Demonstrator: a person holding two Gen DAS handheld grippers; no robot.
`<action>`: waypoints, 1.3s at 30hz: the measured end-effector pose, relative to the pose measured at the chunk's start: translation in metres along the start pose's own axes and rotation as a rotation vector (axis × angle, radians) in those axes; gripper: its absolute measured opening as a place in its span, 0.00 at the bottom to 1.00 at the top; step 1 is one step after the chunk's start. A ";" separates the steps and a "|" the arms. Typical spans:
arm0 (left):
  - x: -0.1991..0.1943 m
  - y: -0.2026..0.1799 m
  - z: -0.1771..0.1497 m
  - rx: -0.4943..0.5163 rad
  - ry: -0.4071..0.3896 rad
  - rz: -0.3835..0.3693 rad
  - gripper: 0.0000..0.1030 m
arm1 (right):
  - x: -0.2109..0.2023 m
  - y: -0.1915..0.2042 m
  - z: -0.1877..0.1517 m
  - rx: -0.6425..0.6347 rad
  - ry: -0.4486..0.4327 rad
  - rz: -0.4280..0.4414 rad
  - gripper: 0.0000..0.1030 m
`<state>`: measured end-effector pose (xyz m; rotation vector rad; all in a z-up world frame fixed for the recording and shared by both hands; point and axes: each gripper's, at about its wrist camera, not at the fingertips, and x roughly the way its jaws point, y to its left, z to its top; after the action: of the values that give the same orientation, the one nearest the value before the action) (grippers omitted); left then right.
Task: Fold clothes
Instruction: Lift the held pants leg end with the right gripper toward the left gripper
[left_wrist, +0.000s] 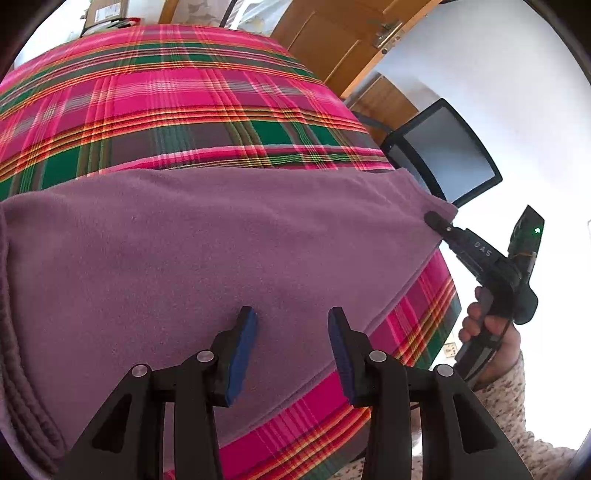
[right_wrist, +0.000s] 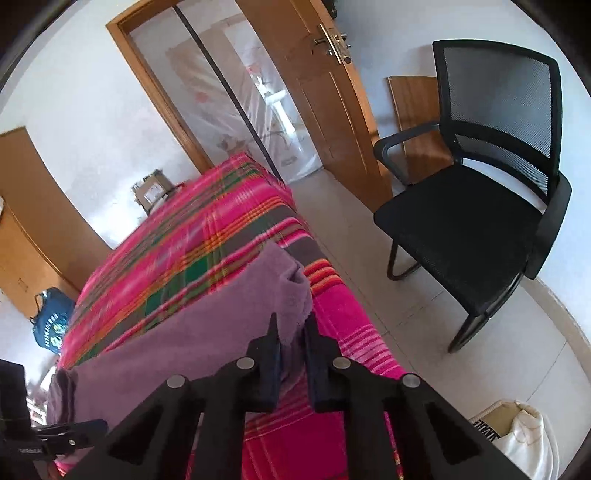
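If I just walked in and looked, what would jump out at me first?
Probably the bright pink and green plaid cloth that covers the whole table, and the purple fleece garment spread across its near side. The right gripper pinches one corner of the fleece at the table's edge, while the left gripper hangs open above it. A black mesh chair stands on the floor beside the table.

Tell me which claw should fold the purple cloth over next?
Probably the right claw: it already pinches a corner of the purple cloth. The left claw is open above the cloth, gripping nothing.
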<state>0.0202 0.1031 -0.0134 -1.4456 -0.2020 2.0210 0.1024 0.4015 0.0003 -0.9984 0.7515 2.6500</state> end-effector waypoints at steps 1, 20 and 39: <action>-0.001 0.000 0.000 -0.003 0.002 0.001 0.41 | 0.001 0.001 -0.001 -0.003 0.001 -0.002 0.11; 0.003 -0.008 -0.005 -0.006 0.019 -0.062 0.41 | -0.017 0.031 0.005 -0.113 -0.069 0.096 0.12; -0.003 0.002 -0.007 -0.068 0.008 -0.113 0.41 | -0.068 0.144 -0.004 -0.395 -0.132 0.348 0.12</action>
<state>0.0259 0.0980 -0.0142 -1.4502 -0.3441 1.9340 0.1033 0.2761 0.0993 -0.8230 0.4090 3.2173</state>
